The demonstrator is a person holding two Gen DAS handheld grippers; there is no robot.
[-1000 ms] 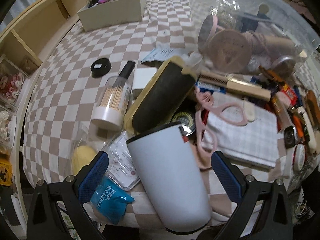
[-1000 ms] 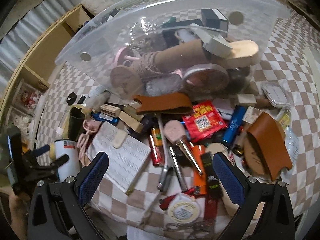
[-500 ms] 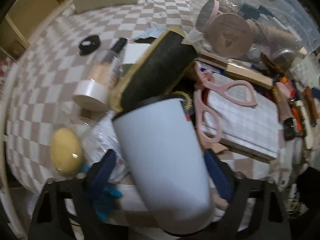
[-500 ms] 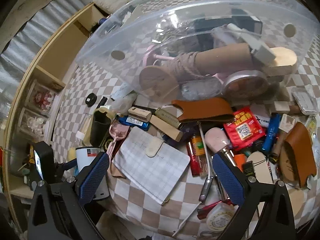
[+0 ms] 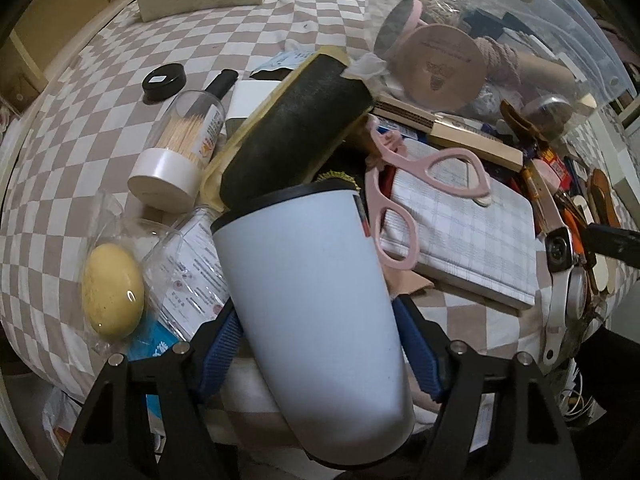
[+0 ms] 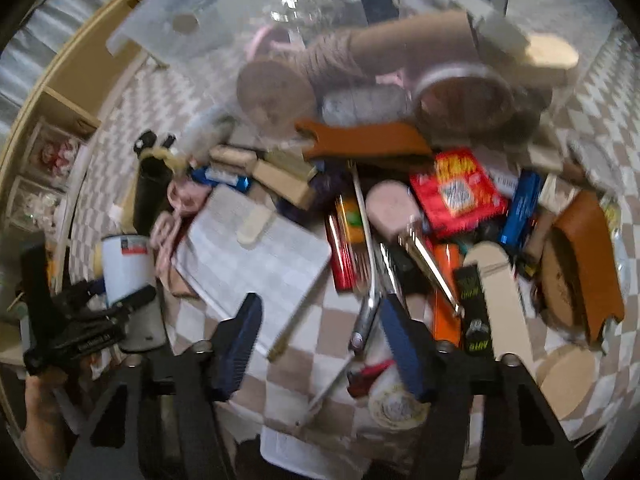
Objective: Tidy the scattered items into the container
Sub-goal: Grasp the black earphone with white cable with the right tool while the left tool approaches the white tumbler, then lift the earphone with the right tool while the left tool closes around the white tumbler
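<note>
A white tumbler [image 5: 312, 280] with a black rim leans at the near edge of the checkered table. My left gripper [image 5: 320, 344] is closing on it, and both blue pads [image 5: 222, 344] touch its sides. The right wrist view shows the same tumbler [image 6: 126, 268] inside the left gripper [image 6: 116, 292]. My right gripper [image 6: 320, 340] is closing above the pile, over a corner of the plaid wallet [image 6: 256, 256] and beside a metal tool [image 6: 370, 304]; its pads press on nothing. The clear plastic bin [image 6: 360, 20] stands behind the pile, holding several items.
Around the tumbler lie a toothpick jar [image 5: 180, 152], a wrapped yellow egg-shaped sponge [image 5: 112, 292], a black roll [image 5: 296, 136] and pink scissors [image 5: 432, 176]. A red packet [image 6: 456, 192] and a brown leather case [image 6: 584, 264] lie at right. A wooden shelf [image 6: 60, 92] borders the left.
The left jaws have closed in from wide open onto the tumbler's sides as the gripper sank. The right gripper has come down towards the pile and its jaws have narrowed.
</note>
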